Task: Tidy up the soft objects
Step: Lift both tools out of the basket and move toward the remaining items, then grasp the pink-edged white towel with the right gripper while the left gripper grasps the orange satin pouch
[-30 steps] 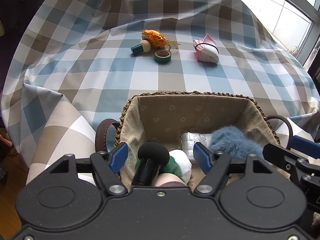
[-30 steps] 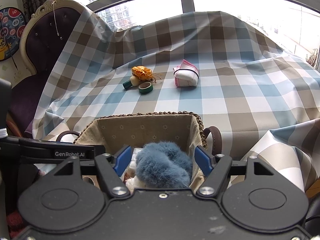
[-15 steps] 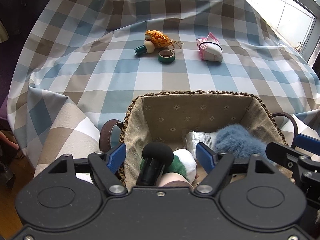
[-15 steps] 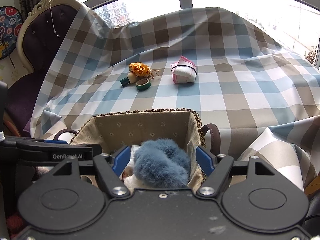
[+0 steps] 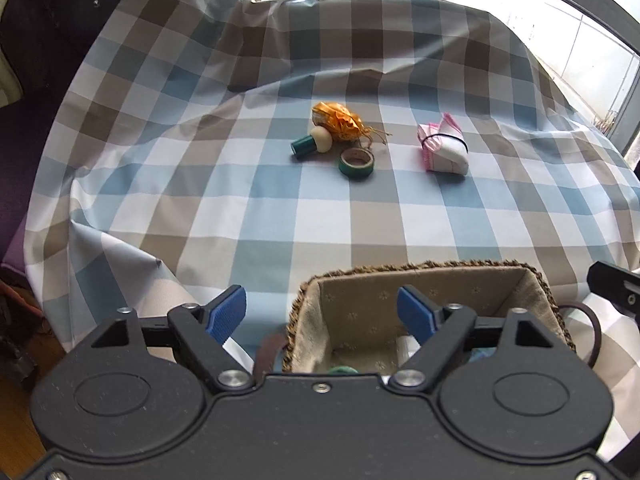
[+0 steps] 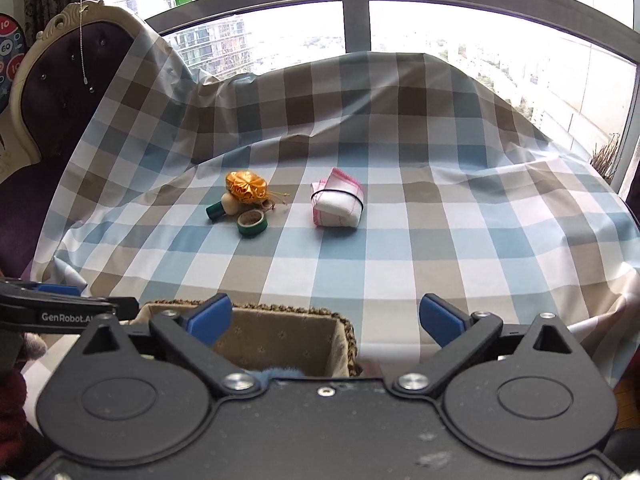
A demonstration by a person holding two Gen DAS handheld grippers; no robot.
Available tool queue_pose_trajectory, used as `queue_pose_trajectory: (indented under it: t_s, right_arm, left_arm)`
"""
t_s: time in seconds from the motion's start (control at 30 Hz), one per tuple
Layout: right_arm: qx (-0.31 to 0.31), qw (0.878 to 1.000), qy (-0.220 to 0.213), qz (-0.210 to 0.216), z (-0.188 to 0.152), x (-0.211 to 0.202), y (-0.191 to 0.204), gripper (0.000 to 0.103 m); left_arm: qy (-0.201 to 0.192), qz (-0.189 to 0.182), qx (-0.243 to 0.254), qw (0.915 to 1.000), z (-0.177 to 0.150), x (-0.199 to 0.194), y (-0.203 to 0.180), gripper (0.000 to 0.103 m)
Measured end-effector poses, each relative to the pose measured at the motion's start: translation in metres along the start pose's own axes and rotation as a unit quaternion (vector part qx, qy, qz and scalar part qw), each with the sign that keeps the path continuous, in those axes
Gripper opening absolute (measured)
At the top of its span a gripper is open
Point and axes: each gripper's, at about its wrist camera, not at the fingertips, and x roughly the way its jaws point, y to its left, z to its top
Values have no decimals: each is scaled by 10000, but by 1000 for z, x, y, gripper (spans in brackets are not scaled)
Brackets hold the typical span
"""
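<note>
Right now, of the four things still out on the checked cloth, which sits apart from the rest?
The pink-and-white folded cloth bundle with a black band around it. It lies alone to the right; the orange pouch, mushroom-shaped piece and tape roll cluster together.

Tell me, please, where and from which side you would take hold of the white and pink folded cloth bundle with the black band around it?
I would take the cloth bundle across its plump white middle, just below the black band, coming from above and the near side. It lies apart from the tape roll, so the jaws have room on both flanks, and the band probably keeps the folds together.
</note>
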Motion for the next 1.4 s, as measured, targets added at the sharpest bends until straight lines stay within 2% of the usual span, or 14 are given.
queue_pose_trajectory:
  t_s: [0.07, 0.2, 0.4, 0.6, 0.87, 1.07, 1.27, 1.4]
  right_arm:
    - [45, 10000, 4, -36, 22, 13, -2, 101]
    - [113, 9998, 104, -121, 51, 39, -1, 102]
    - [118, 9994, 231, -232, 69, 70, 2, 103]
    - [62, 9991, 294, -289, 68, 91, 4, 103]
    - [241, 9977, 613, -129, 70, 118, -5, 102]
    - [210, 9963, 817, -136, 66, 142, -9, 101]
    - [65, 9943, 1059, -126, 60, 166, -8, 98]
    - [142, 9925, 1215, -19, 60, 182, -10, 91]
  left_arm:
    - [-149, 86, 59, 9998, 16, 0, 5, 83]
    - [-203, 193, 50, 9996, 46, 8, 14, 84]
    - [-149, 558, -19, 9983, 72, 33, 28, 84]
    - [-45, 749, 73, 9972, 75, 57, 31, 84]
    - [291, 560, -88, 9980, 74, 88, 31, 84]
    - [430, 564, -117, 9974, 73, 110, 31, 84]
    - [616, 541, -212, 9964, 74, 133, 38, 83]
    - [633, 620, -49, 9961, 75, 147, 37, 83]
